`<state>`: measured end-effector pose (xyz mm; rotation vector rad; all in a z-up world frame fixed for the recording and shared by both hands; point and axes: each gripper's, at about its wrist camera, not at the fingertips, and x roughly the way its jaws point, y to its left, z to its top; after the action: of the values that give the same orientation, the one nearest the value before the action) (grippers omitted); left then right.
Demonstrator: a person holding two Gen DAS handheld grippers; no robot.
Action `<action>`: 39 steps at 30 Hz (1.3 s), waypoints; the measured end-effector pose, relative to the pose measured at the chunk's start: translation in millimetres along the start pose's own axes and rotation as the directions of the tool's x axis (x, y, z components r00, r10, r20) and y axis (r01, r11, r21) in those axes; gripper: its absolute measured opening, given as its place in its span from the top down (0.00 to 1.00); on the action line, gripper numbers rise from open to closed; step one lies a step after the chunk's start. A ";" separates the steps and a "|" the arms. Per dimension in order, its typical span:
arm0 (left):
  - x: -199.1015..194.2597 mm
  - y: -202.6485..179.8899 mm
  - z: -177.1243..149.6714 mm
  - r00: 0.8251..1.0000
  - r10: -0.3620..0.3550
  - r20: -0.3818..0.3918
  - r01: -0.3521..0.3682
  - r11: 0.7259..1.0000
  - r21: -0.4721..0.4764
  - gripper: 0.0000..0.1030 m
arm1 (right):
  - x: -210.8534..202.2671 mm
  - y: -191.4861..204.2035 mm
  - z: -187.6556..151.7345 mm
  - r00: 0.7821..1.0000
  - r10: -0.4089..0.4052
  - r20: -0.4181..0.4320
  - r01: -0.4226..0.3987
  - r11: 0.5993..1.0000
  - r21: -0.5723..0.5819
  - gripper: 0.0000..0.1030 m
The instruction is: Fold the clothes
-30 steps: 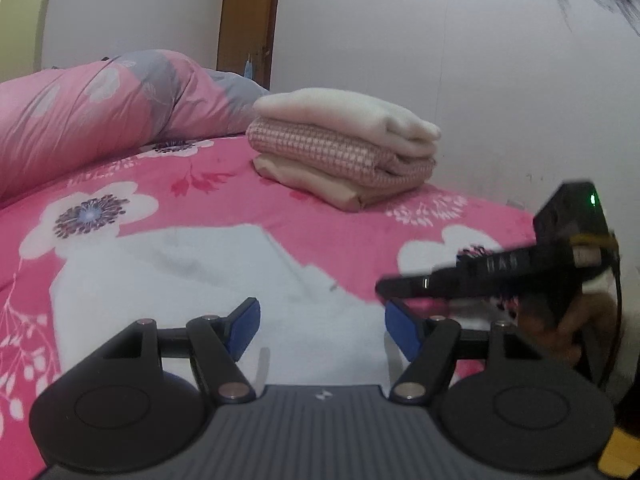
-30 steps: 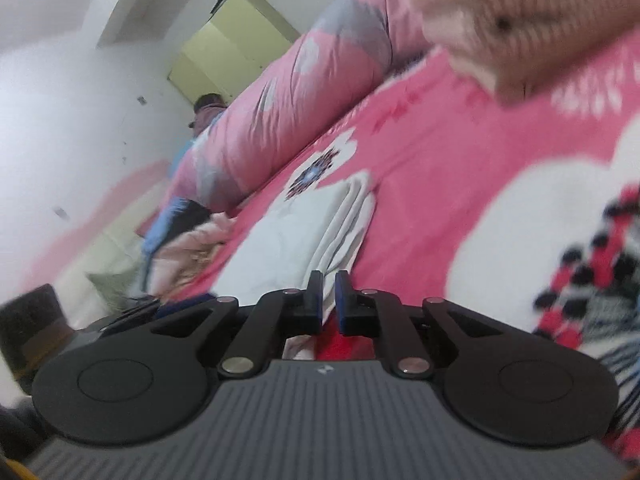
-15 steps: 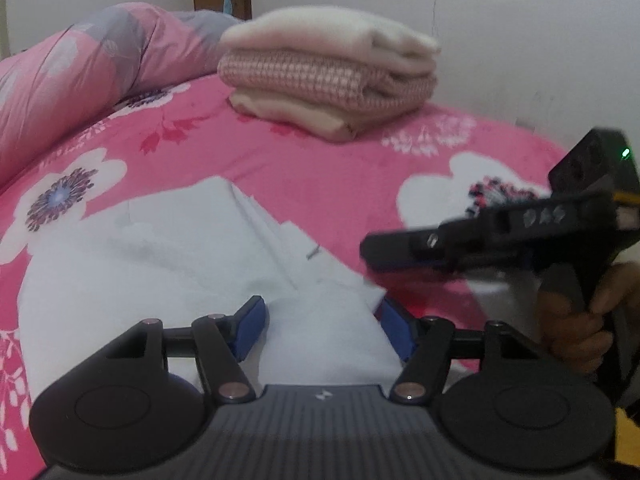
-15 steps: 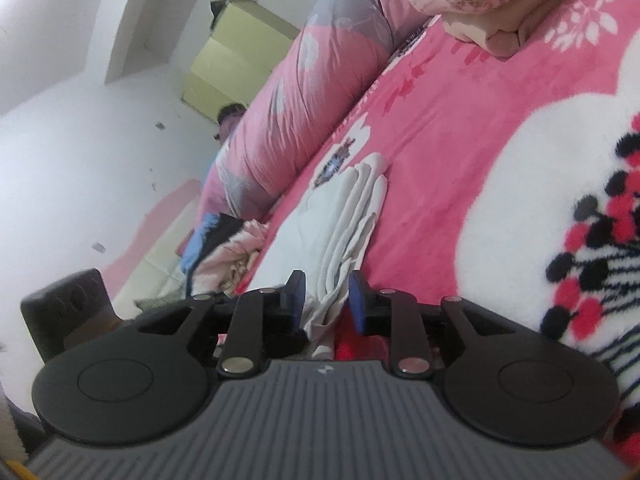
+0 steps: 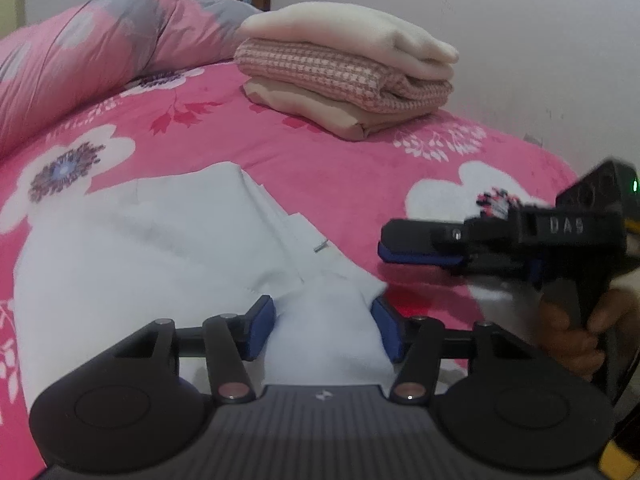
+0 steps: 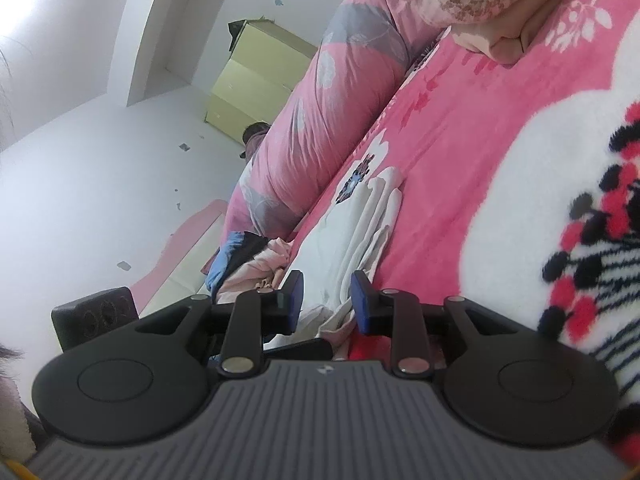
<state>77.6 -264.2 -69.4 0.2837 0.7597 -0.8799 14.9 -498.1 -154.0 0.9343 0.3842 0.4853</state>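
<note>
- White garment [image 5: 132,256] lies flat on the pink floral blanket [image 5: 320,160], near corner bunched up.
- Left gripper [image 5: 323,330] straddles that corner; jaws have just been closing, pads about touching it, so can't tell if it's gripped yet.
- Right gripper [image 6: 326,300] hangs apart beside it, jaws parted, nothing between.
- Folded stack [image 5: 348,76] sits further back.

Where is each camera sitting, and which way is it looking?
Left wrist: sits behind the left claw, looking down across the bed at the white garment and the stack of folded clothes; the right claw and a hand show.
Right wrist: sits behind the right claw, tilted, looking along the bed toward a yellow cabinet.
Both see the white garment, stack and pink quilt.
</note>
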 end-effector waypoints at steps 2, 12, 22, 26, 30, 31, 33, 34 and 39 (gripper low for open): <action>-3.1 3.4 3.3 1.000 -0.023 0.011 0.023 0.999 -0.030 0.41 | -0.2 -0.3 -0.3 1.000 0.000 0.001 0.000 1.000 -0.002 0.76; 7.0 4.3 20.8 1.000 0.018 -0.003 -0.018 0.998 -0.052 0.44 | -1.1 -0.7 -3.2 1.000 0.009 0.020 -0.009 1.000 -0.014 0.76; 31.3 -16.3 22.3 0.986 0.153 -0.061 -0.146 0.984 0.097 0.52 | -5.3 -6.5 -5.2 0.996 0.058 0.069 -0.058 0.998 0.001 0.73; 33.5 -21.2 20.6 0.984 0.172 -0.053 -0.164 0.978 0.131 0.64 | -5.3 -6.9 -5.1 0.996 0.063 0.070 -0.063 0.998 -0.007 0.72; 27.2 -16.6 18.3 0.988 0.149 -0.030 -0.145 0.983 0.115 0.82 | -6.5 -7.8 -5.9 0.995 0.070 0.074 -0.070 0.998 -0.007 0.72; 24.5 -13.8 17.3 0.991 0.135 -0.018 -0.132 0.986 0.103 0.85 | -6.6 -8.1 -5.8 0.995 0.072 0.076 -0.072 0.997 -0.003 0.72; 20.3 -8.1 15.3 0.994 0.110 0.005 -0.111 0.991 0.080 0.88 | -6.2 -7.9 -5.5 0.995 0.068 0.072 -0.068 0.998 -0.003 0.72; 18.4 -5.0 14.2 0.995 0.100 0.017 -0.101 0.993 0.063 0.89 | -5.7 -7.1 -5.3 0.996 0.061 0.067 -0.061 0.998 -0.007 0.72; 9.4 18.0 5.3 0.996 0.008 0.089 -0.004 0.999 -0.055 0.90 | 1.1 3.2 -3.5 1.000 -0.011 0.018 0.012 0.999 -0.045 0.73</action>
<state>98.0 -261.3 -73.5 0.1970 0.6980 -0.8594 13.3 -493.5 -153.4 0.8916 0.3608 0.4727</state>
